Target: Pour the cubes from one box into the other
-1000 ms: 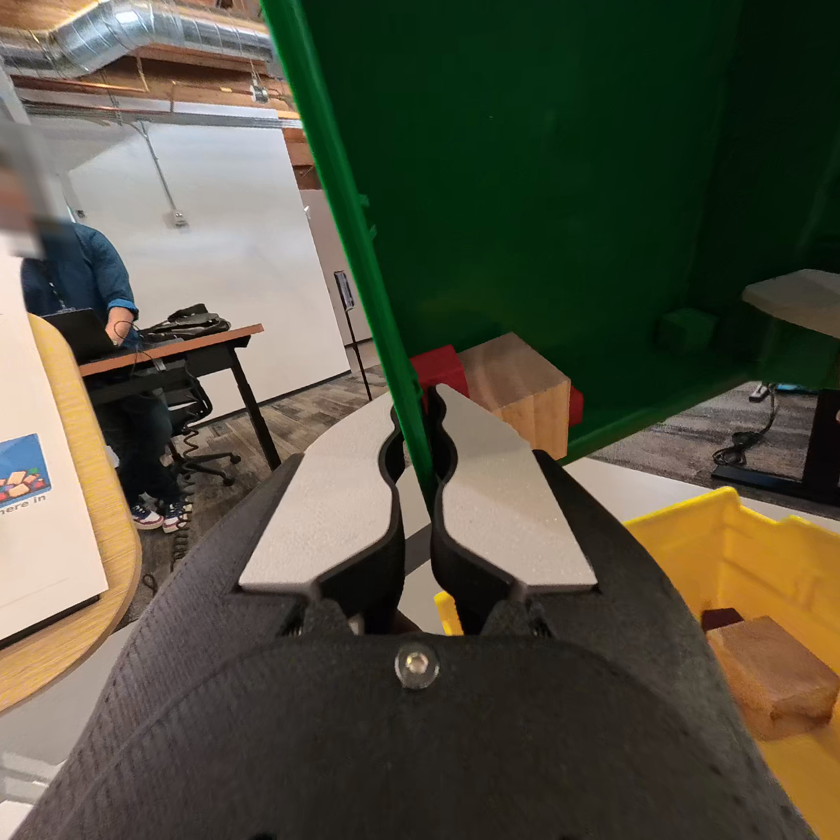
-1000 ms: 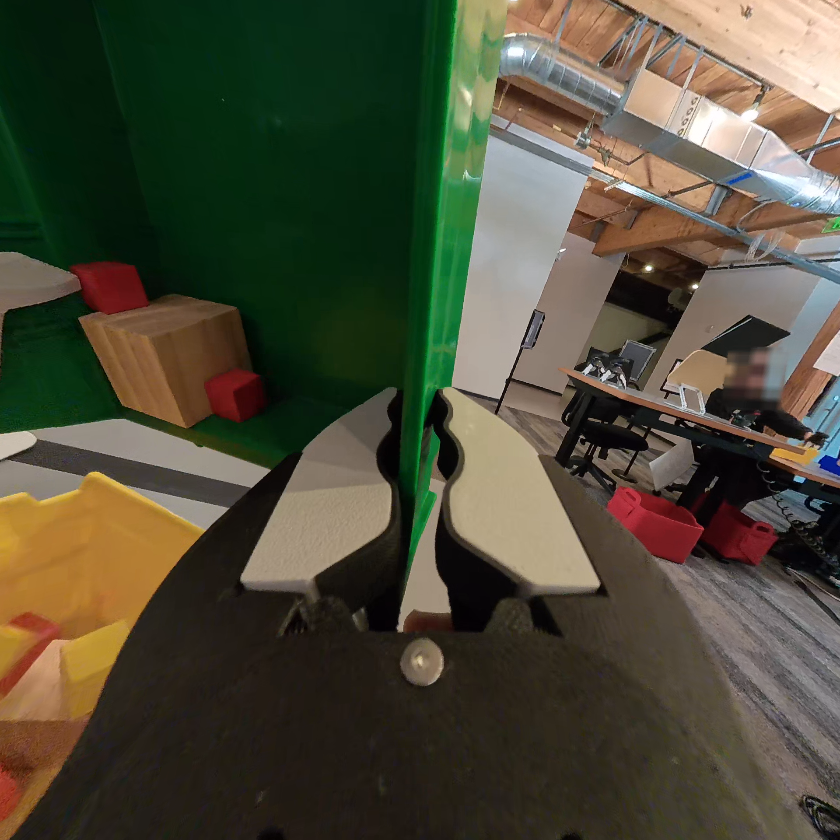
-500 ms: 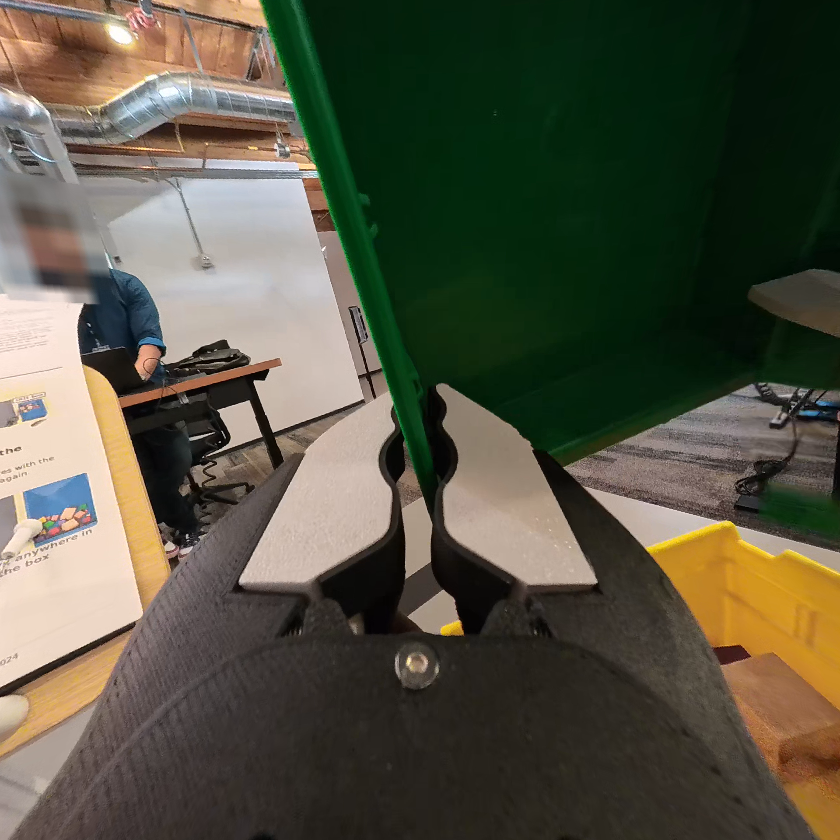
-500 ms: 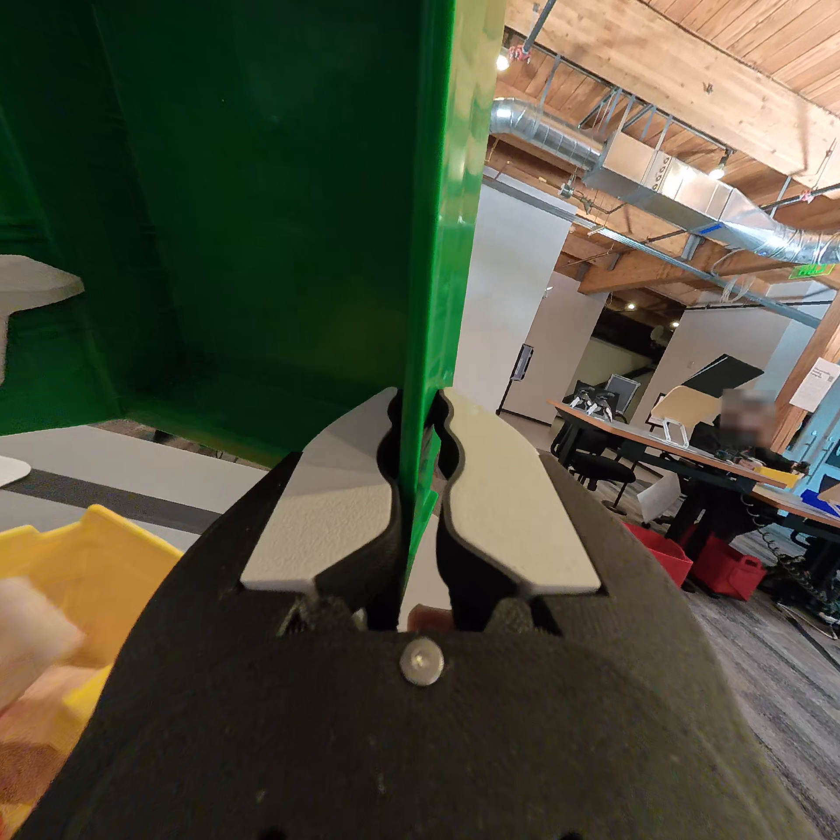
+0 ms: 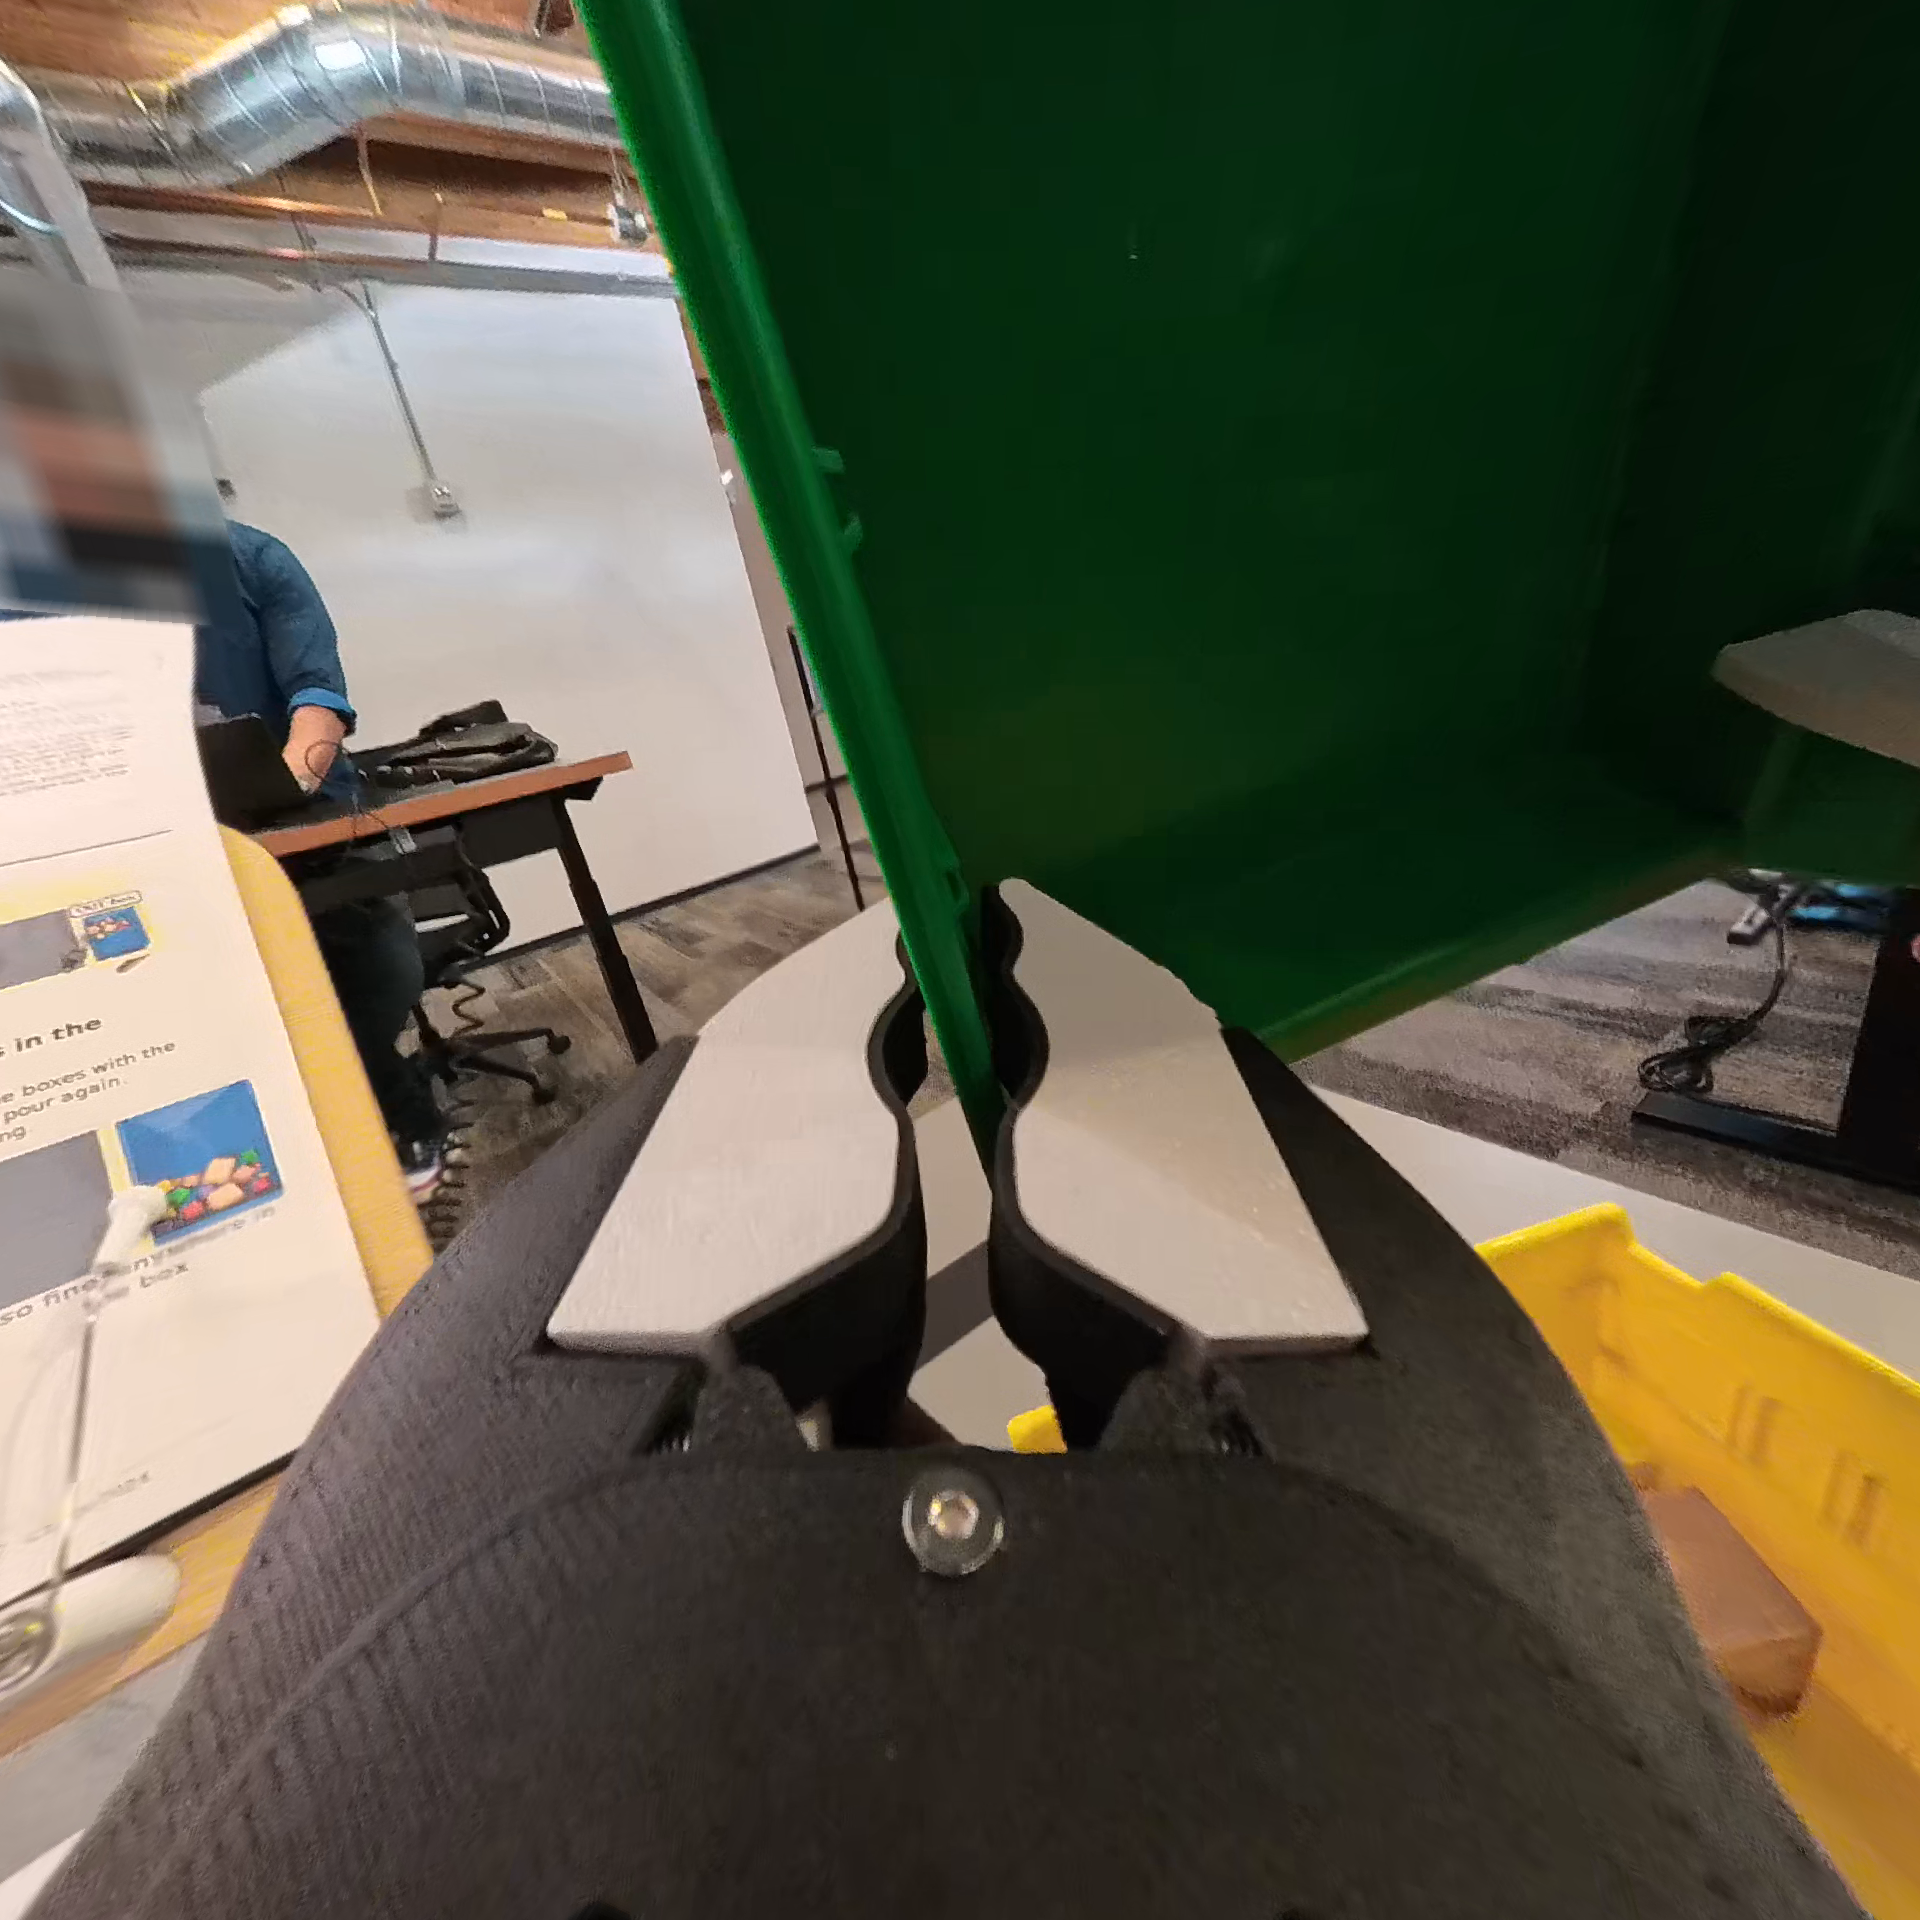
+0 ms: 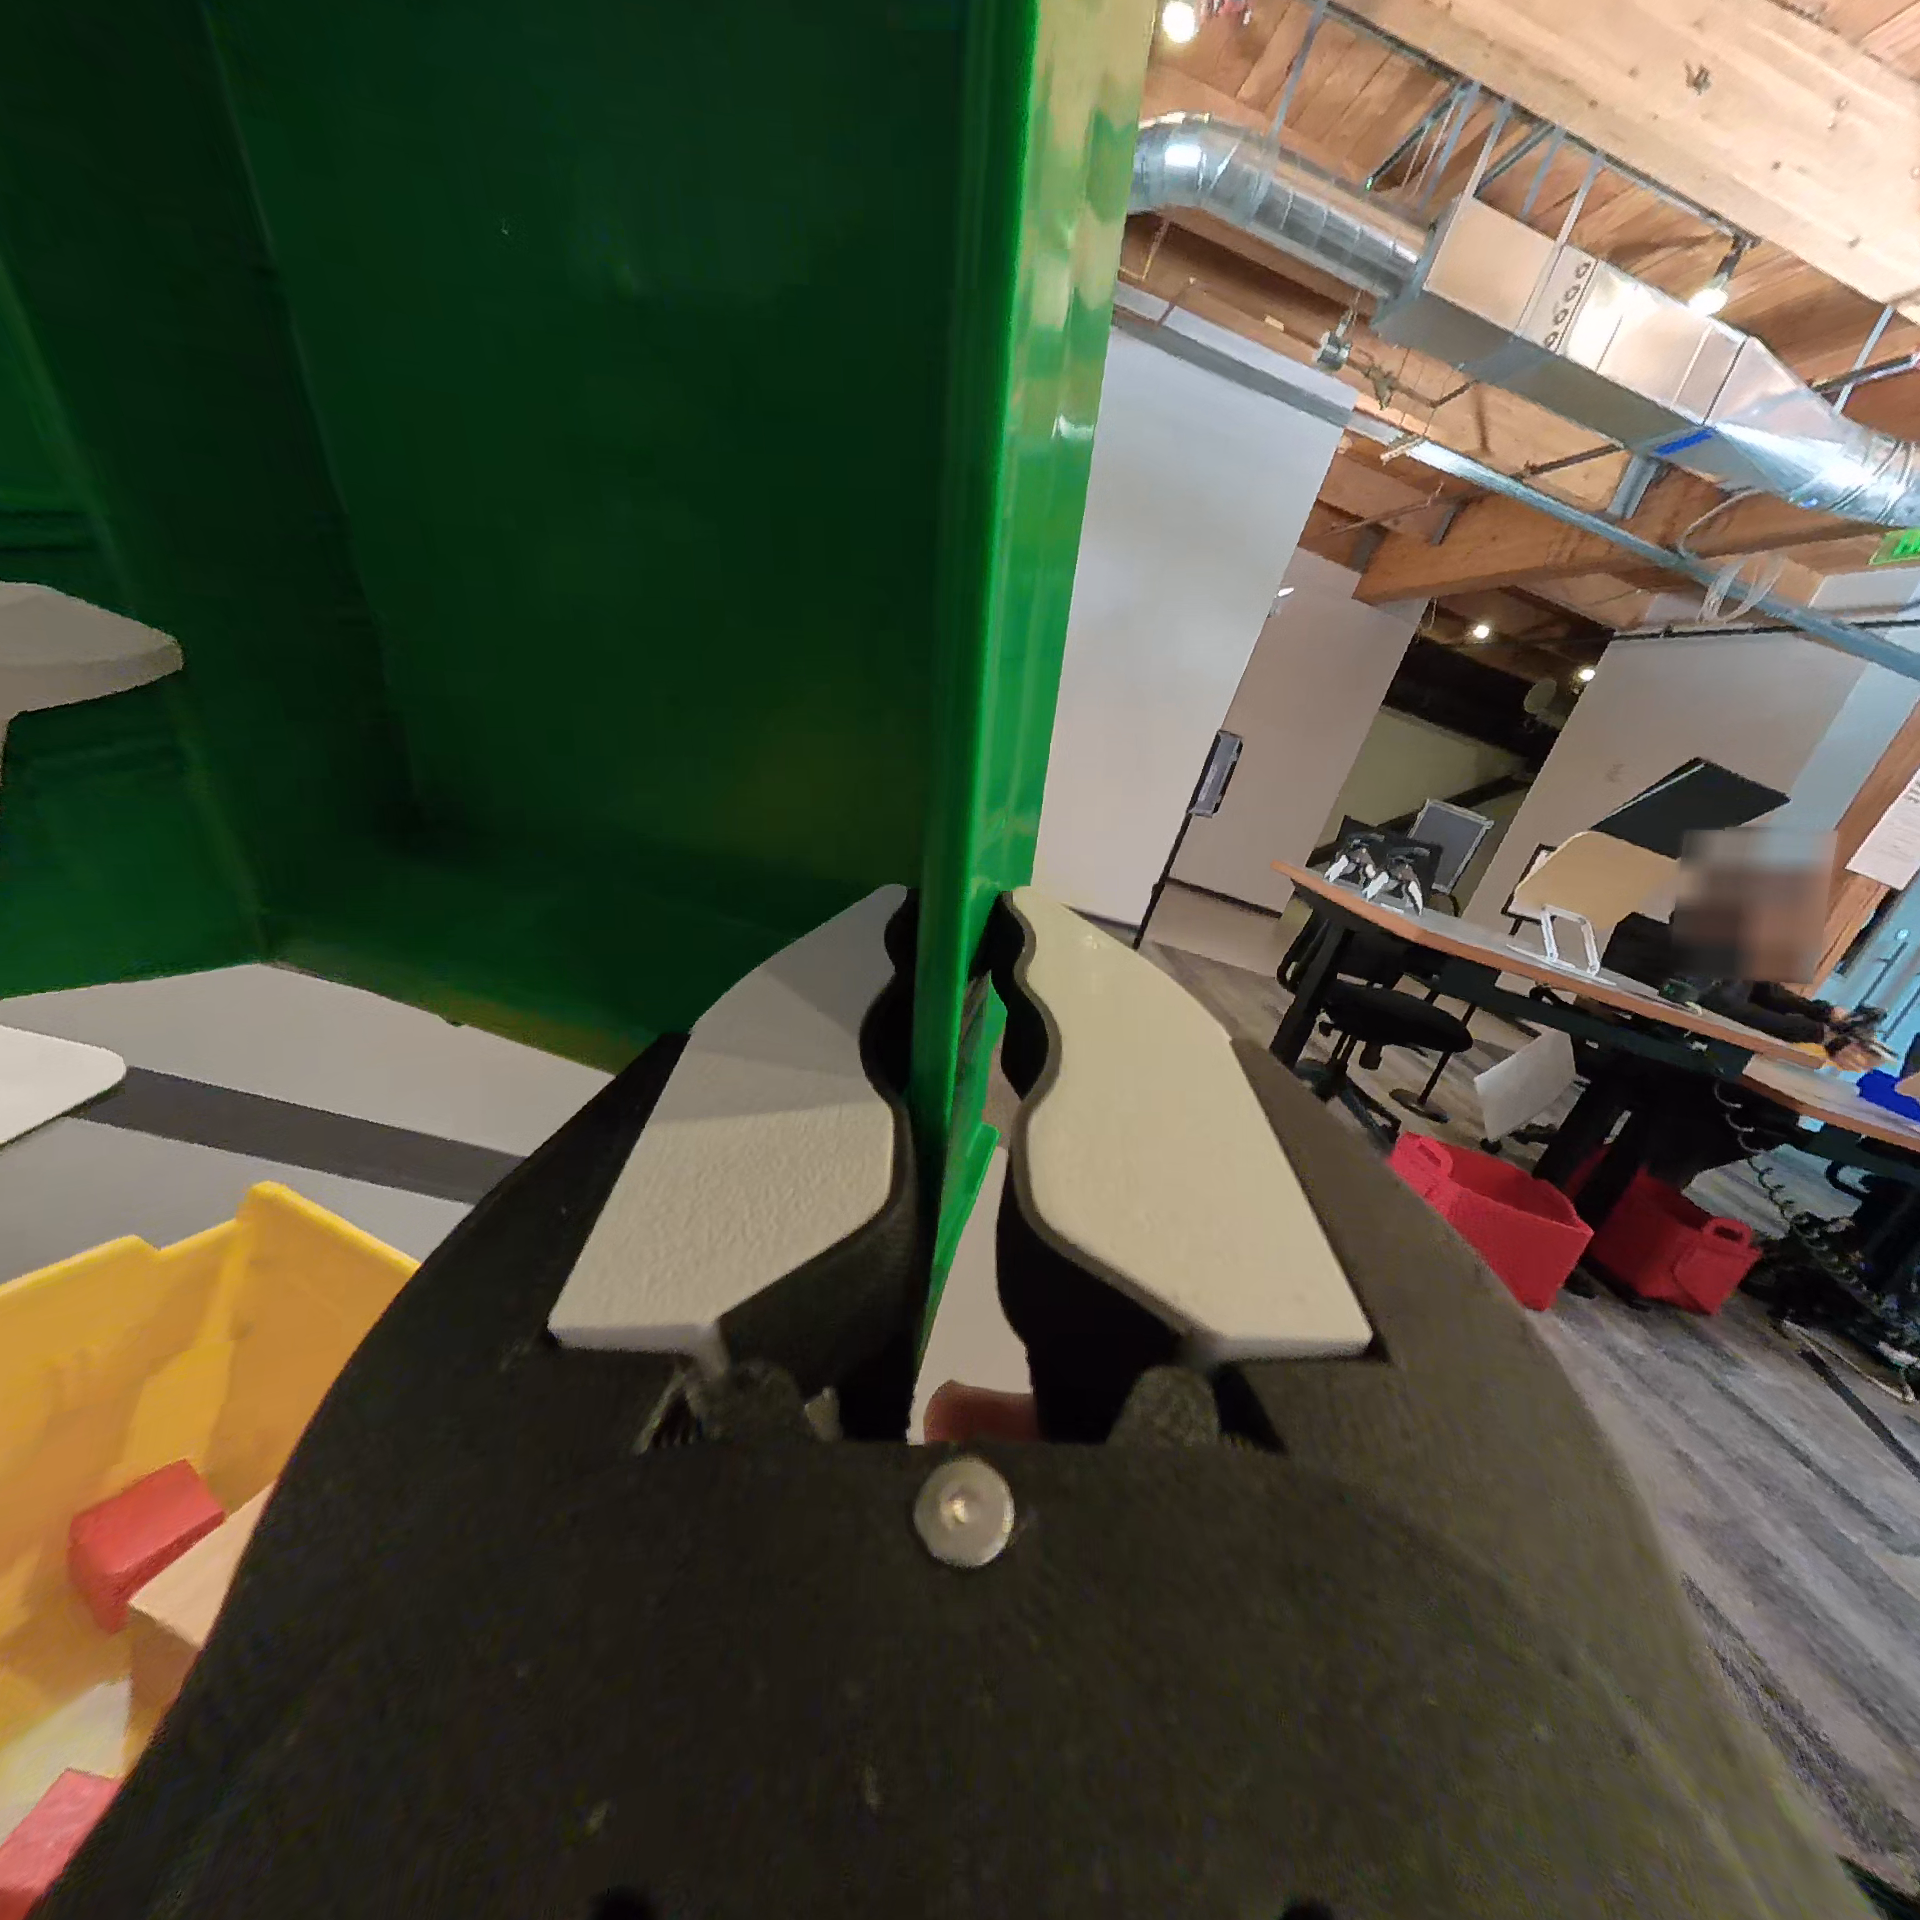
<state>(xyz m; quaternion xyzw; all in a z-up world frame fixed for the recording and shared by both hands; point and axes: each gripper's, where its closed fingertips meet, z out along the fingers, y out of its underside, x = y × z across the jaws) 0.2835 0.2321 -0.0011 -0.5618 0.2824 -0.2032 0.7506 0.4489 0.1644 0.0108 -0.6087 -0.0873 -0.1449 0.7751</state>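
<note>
I hold a green box [image 5: 1247,468] tipped up in the air, its open side toward me and its inside empty. My left gripper [image 5: 961,925] is shut on its left wall. My right gripper [image 6: 951,914] is shut on its right wall [image 6: 997,623]. Below it stands a yellow box [image 5: 1683,1382], seen at lower right in the left wrist view and at lower left in the right wrist view [image 6: 187,1340]. It holds a wooden block [image 5: 1725,1621], red cubes [image 6: 140,1532] and a pale block [image 6: 197,1600]. The other gripper's fingertip [image 5: 1829,686] shows inside the green box.
The boxes are over a grey table with a dark stripe [image 6: 291,1132]. A white instruction board [image 5: 135,1091] leans on a yellow chair back at left. People sit at desks at far left [image 5: 436,800] and far right [image 6: 1558,987]. Red bins [image 6: 1496,1216] stand on the floor.
One second ago a large wooden block and red cubes lay inside the green box; they have slid out into the yellow box. The green box tipped further and is now empty.
</note>
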